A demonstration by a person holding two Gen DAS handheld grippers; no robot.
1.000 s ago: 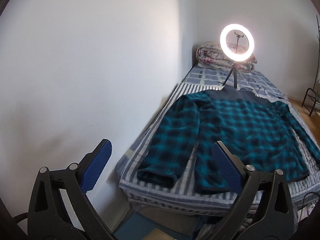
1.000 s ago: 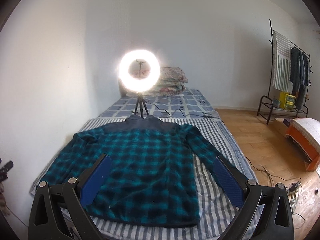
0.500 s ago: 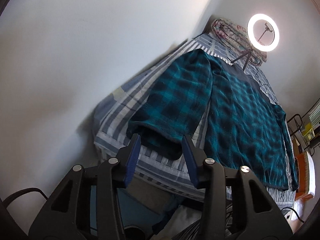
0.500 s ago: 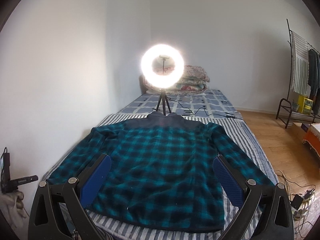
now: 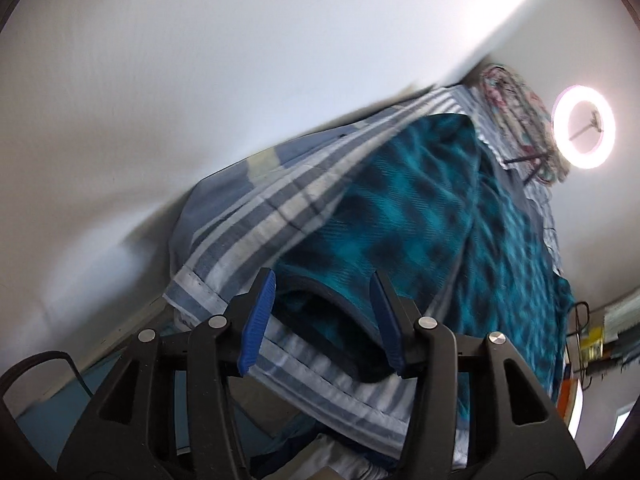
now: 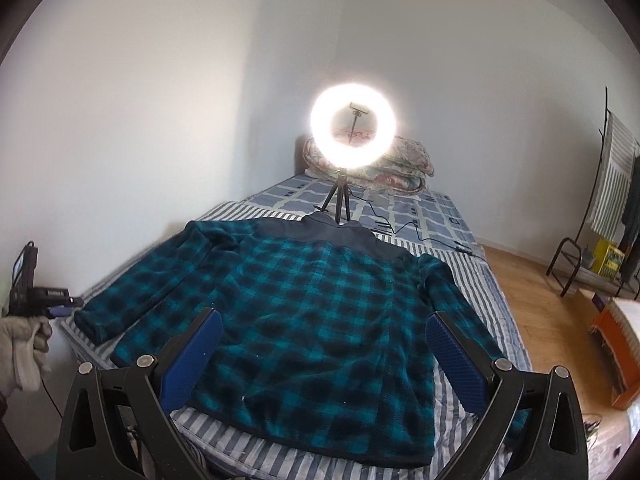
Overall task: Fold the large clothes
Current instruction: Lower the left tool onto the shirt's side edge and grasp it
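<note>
A teal and black plaid fleece jacket [image 6: 320, 312] is spread flat, front down or up cannot be told, on a striped sheet [image 6: 280, 448] covering a bed [image 6: 432, 216]. Its dark collar lies at the far end, towards a lit ring light [image 6: 354, 126] on a small tripod, behind which a folded floral quilt [image 6: 404, 168] is stacked.

The right gripper [image 6: 320, 360] is held above the near hem of the jacket with its jaws spread wide; nothing is gripped between them. The body of the jacket is seen between and beyond the two blue pads, the right sleeve passing just outside the right-hand pad [image 6: 452, 356].

The left gripper [image 5: 322, 320] is pointed steeply down at the cuff of the left sleeve [image 5: 340, 332], which lies near the corner of the sheet. Its jaws have just been closing from wide and then easing slightly apart, and are now set at a medium gap. The cuff is framed between the pads; the right-hand pad looks to be at the cuff's edge, but whether the cloth is pressed cannot be told through the blur. The sleeve runs away beyond the jaws towards the shoulder.

A gloved hand [image 6: 24, 344] holding the left gripper is seen at the left edge of the right wrist view, just beside the sleeve end. A clothes rack [image 6: 608, 208] stands well off to the right of the jaws, on a wooden floor [image 6: 540, 304].
</note>
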